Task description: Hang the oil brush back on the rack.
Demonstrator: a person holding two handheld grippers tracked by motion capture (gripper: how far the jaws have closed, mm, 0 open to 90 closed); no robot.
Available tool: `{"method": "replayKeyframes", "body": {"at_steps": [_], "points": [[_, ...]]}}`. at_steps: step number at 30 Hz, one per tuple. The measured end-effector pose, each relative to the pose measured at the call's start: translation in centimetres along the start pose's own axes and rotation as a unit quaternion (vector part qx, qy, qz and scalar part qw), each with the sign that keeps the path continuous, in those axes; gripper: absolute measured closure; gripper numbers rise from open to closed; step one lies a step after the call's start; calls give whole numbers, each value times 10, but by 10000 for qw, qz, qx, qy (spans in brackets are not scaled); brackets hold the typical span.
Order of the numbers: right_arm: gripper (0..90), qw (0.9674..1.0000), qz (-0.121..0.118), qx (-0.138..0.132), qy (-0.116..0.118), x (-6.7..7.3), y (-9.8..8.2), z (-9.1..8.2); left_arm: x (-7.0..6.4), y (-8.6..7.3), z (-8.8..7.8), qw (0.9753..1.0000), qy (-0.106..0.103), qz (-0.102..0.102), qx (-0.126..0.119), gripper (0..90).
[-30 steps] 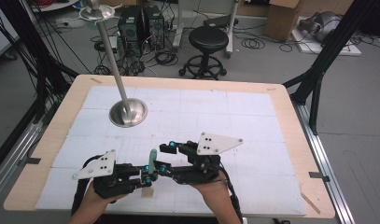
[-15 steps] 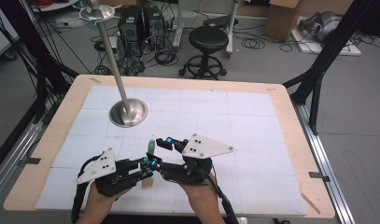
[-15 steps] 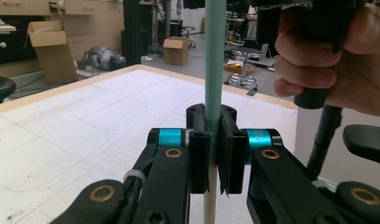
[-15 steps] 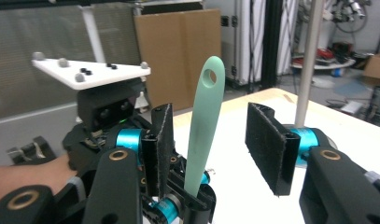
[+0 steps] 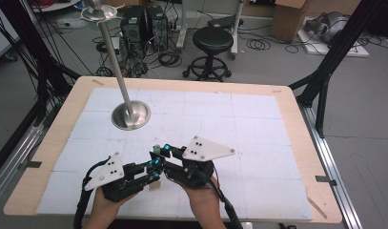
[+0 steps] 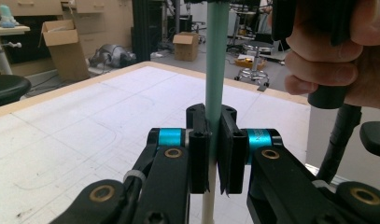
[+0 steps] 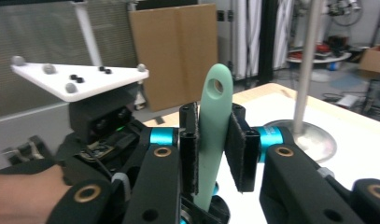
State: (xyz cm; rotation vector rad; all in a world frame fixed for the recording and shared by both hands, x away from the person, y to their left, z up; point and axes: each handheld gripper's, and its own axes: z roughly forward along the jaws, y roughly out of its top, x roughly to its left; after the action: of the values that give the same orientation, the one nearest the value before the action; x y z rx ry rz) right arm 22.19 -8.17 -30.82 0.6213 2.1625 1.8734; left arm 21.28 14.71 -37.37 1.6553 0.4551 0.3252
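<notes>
Spatula-like green tool (image 5: pixel 156 151) held low over the near middle of the bench (image 5: pixel 287 124), between left gripper (image 5: pixel 152 170) and right gripper (image 5: pixel 166 148); steel pole stand (image 5: pixel 130 116) well apart, toward far left.

High view: both grippers close together, tips almost meeting; only a small green end visible, and a pale end just below left gripper.

Left gripper view: clenched on the tool's shaft (image 6: pixel 214 93), jaws pressed to both sides; green section rising upward, pale section below the jaws. Other hand (image 6: pixel 339 60) just beside, upper right.

Right gripper view: grasping the flat green handle (image 7: pixel 212 126) below its hanging hole; left pad touching, right pad looking slightly off the handle, so grip judged light. Left gripper's marker plate (image 7: pixel 80 79) near, at left.

Step judged: hand-to-hand transfer or two-handed hold. To do well: keep shaft axis steady, confirm firm squeeze on receiving side before easing the other, avoid twisting, since narrow shaft likely to pivot between pads
</notes>
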Motion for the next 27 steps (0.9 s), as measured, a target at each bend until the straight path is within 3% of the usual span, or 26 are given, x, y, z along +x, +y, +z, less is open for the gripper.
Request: {"method": "replayKeyframes", "body": {"at_steps": [4, 6, 8, 13, 16, 20, 24, 27], "points": [[794, 9997, 18, -18, 239, -3, 1, -1, 1, 0, -1, 9999, -165, -16, -35, 835], [799, 9993, 17, -17, 382, -4, 1, -1, 3, 1, -2, 9993, -373, -57, -46, 820], [805, 9985, -24, -20, 547, -7, 2, -3, 7, 1, -4, 9975, -685, -177, -21, 759], [827, 9944, -42, -109, 1047, -16, 3, -7, 13, 2, -7, 9922, -1196, -338, -32, 644], [830, 9908, -54, -99, 1346, -23, 3, -8, 16, 3, -9, 9899, -1366, -378, -19, 626], [831, 9832, -51, -111, 1820, -32, 2, -6, 18, 2, -9, 9864, -1590, -405, 34, 615], [832, 9767, -99, -46, 2144, -34, 3, -4, 19, 2, -8, 9840, -1731, -420, 60, 612], [832, 9721, -120, -9, 2344, -35, 3, -3, 21, 1, -7, 9788, -1992, -442, 146, 612]]}}
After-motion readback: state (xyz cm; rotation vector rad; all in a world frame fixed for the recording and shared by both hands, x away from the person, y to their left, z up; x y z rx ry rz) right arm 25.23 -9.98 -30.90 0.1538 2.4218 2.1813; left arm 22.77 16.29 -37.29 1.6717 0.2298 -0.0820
